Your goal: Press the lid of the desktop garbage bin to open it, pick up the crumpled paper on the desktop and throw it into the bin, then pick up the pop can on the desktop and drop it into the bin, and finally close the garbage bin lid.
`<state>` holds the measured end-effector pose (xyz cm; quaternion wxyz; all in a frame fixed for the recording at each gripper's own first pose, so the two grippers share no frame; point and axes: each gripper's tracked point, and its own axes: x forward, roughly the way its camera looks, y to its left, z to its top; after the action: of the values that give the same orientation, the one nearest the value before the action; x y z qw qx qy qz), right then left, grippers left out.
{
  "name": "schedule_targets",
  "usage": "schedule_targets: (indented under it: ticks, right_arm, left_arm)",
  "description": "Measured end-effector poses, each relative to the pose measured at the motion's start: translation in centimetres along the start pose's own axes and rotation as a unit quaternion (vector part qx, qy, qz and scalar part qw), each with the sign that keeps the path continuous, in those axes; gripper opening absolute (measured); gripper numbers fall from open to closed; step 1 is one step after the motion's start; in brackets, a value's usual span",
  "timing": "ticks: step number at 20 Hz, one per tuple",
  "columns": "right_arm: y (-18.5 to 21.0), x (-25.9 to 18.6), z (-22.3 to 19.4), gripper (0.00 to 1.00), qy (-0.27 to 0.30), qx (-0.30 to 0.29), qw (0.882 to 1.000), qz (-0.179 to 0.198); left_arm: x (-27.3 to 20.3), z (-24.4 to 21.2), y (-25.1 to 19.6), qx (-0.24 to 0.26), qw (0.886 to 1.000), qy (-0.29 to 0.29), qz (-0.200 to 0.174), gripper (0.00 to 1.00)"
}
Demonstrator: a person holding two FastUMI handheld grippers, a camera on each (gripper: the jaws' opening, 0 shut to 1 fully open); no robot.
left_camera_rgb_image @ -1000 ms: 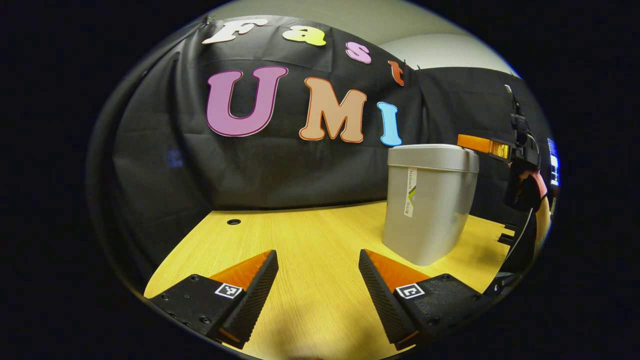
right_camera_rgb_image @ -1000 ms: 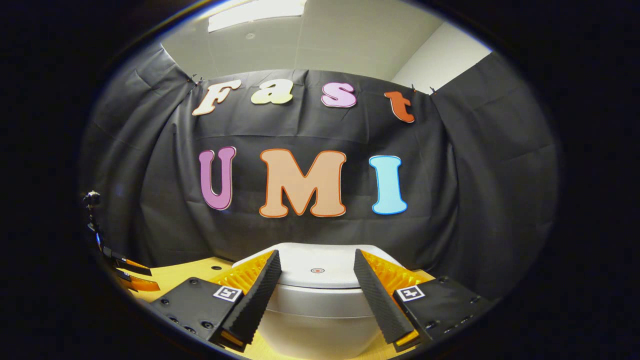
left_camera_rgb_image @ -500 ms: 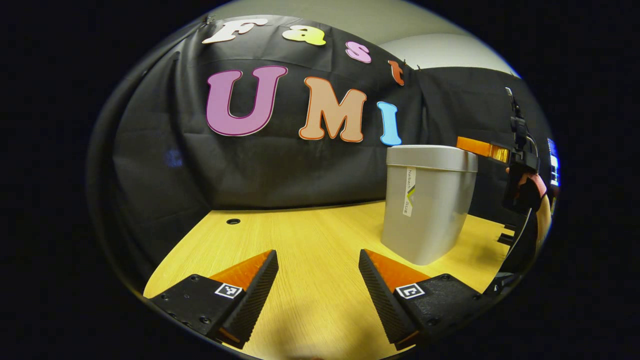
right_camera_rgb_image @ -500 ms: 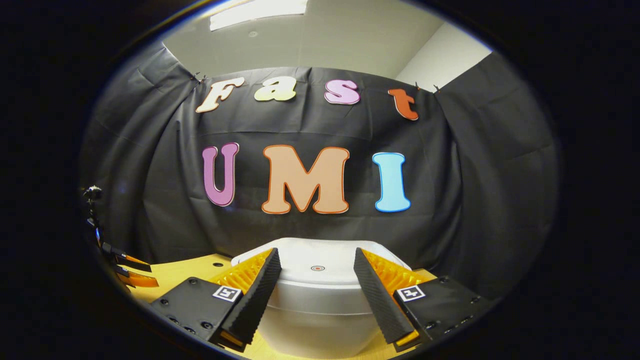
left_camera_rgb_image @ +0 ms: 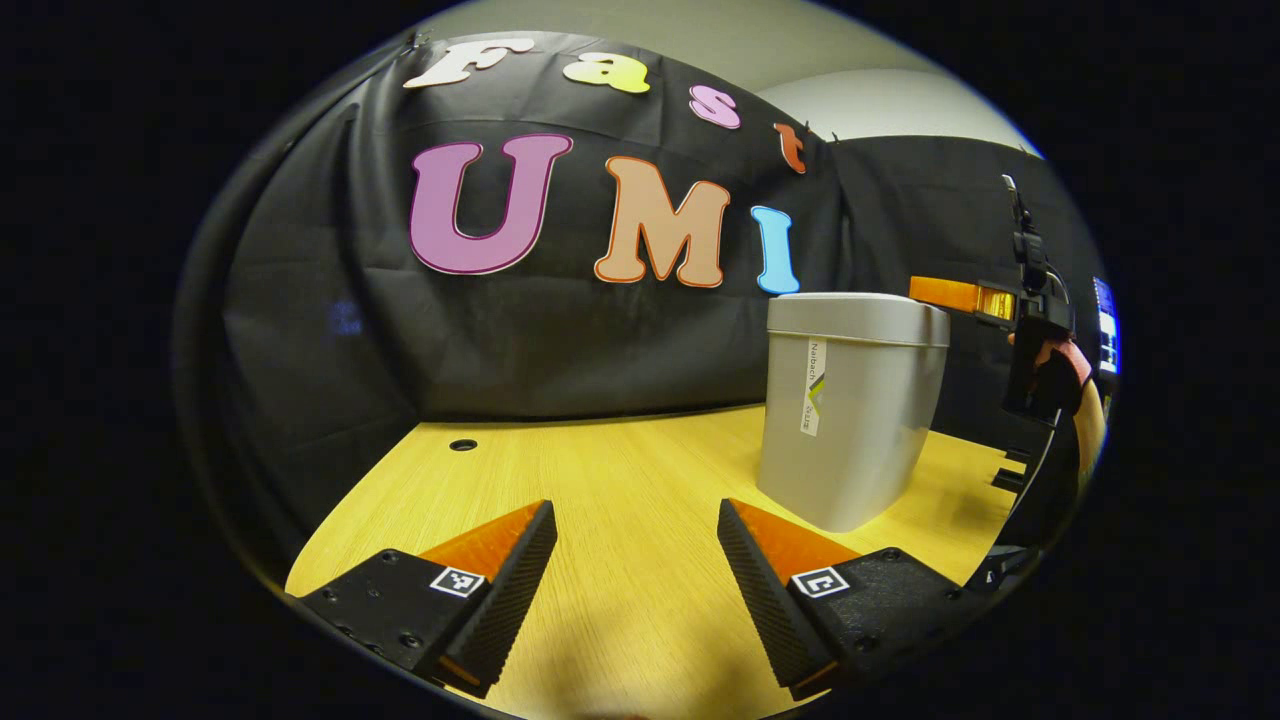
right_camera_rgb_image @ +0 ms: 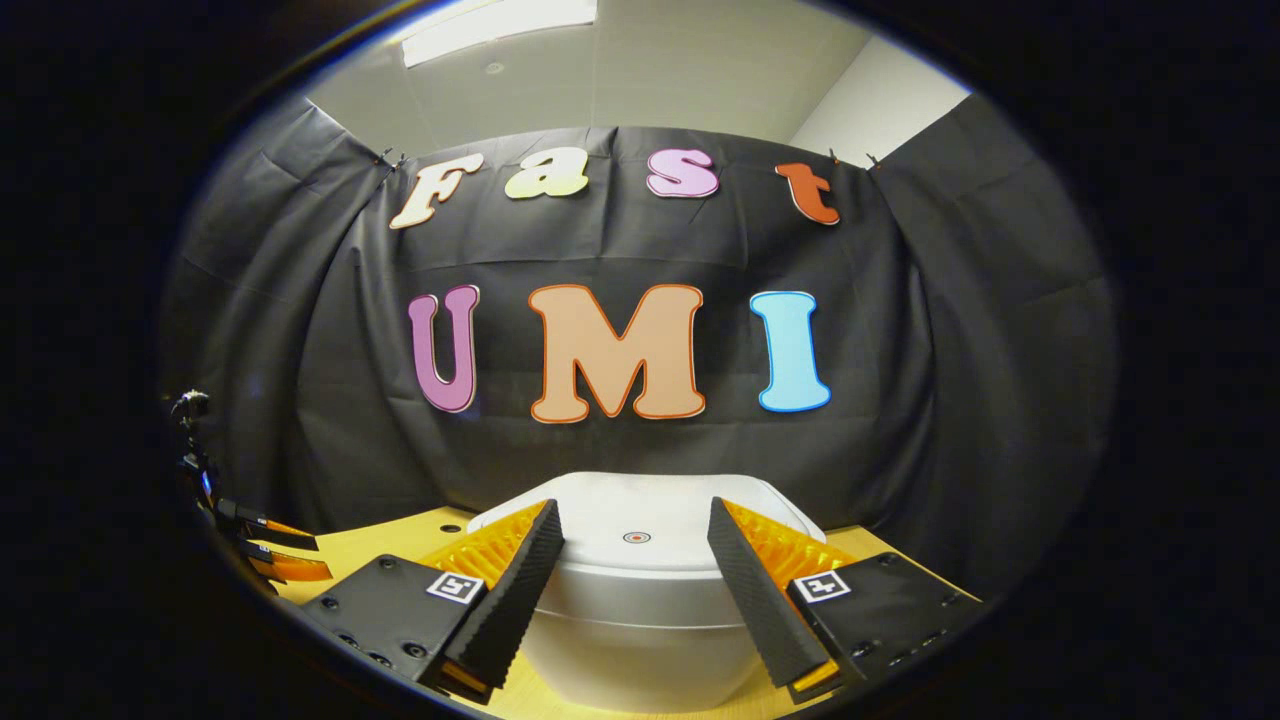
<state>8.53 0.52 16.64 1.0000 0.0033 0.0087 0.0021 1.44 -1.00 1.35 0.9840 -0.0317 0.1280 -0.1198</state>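
My left gripper: fingers spread, nothing between, low over table. My right gripper: fingers spread, poised just above bin lid. One garbage bin, grey, upright on yellow wood table, lid shut; contents hidden. One round hole in table near black cloth wall.

Pale grey desktop bin standing upright on my wooden desk, body tapering toward the base, narrow label strip down its side, lid shut and flat, small red-ringed dot at the lid's centre
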Motion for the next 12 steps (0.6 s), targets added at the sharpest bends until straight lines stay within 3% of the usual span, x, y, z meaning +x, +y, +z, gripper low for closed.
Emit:
schedule_targets:
  ticks: [6, 12]
  right_arm:
    - [0.1, -1.4, 0.8, 0.96, -0.02, -0.02, 1.0, -0.013]
    - [2.4, -5.7, 2.2, 0.96, -0.051, -0.046, 0.997, -0.019]
  left_arm:
    - [0.0, 0.1, 0.1, 0.0, 1.0, 0.0, 0.002, 0.95]
    - [-0.1, 0.3, -0.1, 0.002, 1.0, -0.003, 0.002, 0.95]
